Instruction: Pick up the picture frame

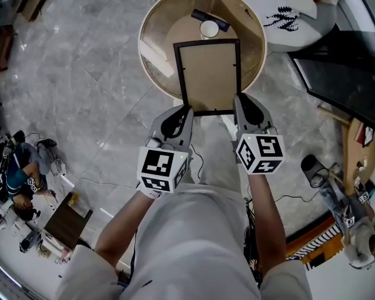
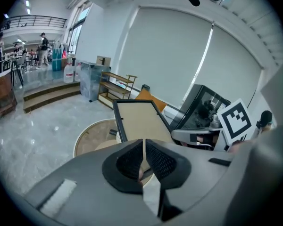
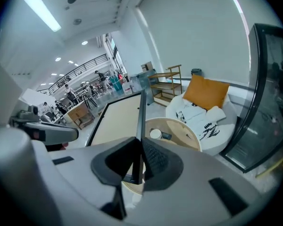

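The left gripper (image 1: pixel 185 112) has its jaws pinched nearly together on the picture frame (image 1: pixel 207 74), at the lower left corner, about seven o'clock on the frame. From there the frame's long axis runs straight away from the person, six to twelve o'clock, and it seems to be held above the round table (image 1: pixel 151 39). The right gripper (image 1: pixel 239 103) is clamped the same way at five o'clock. Neither is nearer, so I'd judge any lift must rise evenly or the far edge will tip.

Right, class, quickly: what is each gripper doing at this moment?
Left gripper: closed on the picture frame, lower left corner.
Right gripper: closed on the same frame, lower right corner.
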Tool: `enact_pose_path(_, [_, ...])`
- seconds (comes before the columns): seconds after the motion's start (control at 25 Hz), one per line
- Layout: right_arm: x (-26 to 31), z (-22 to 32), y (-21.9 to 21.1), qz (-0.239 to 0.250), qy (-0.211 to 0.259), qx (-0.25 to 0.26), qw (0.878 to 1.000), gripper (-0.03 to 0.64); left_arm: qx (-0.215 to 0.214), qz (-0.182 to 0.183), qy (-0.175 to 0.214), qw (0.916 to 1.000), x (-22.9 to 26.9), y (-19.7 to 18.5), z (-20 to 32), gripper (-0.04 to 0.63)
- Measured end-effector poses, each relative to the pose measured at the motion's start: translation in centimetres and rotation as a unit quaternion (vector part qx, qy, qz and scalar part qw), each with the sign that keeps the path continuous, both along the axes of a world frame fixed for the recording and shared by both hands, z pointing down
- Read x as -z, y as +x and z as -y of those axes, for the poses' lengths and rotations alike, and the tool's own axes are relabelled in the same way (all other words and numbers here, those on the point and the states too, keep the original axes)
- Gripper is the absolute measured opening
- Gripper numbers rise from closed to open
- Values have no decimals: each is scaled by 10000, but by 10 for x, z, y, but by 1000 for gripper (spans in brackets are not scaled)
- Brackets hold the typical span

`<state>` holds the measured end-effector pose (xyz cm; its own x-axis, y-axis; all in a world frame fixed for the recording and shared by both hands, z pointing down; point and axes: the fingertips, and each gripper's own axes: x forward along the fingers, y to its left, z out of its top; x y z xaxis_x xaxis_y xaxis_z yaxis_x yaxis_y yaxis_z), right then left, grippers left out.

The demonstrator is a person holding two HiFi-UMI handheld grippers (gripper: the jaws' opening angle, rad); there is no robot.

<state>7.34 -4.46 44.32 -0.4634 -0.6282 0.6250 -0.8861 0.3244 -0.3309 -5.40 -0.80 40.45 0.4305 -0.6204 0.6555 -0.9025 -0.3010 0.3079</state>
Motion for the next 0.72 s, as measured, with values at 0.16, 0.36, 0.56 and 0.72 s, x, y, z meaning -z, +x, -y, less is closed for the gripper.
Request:
enact_pose_path(0.16, [54,3,0,-95,395,72,9991,38,131,-35,270,9995,48,-6,-1,20])
enact_pose_path(0.36, [117,8,3,-127,824,-43,9965,38,343,-113,554,9978,99,-16,1,20])
enact_pose_path(0.56, [172,13,7,-183,1344,-209,9905,38,386,-145,987,9943,144,-19,10,20])
enact_pose_path(0.72, [212,15,4,-143,1715,-317,9846,38,349,-211,1301,9907,179,-23,12,20])
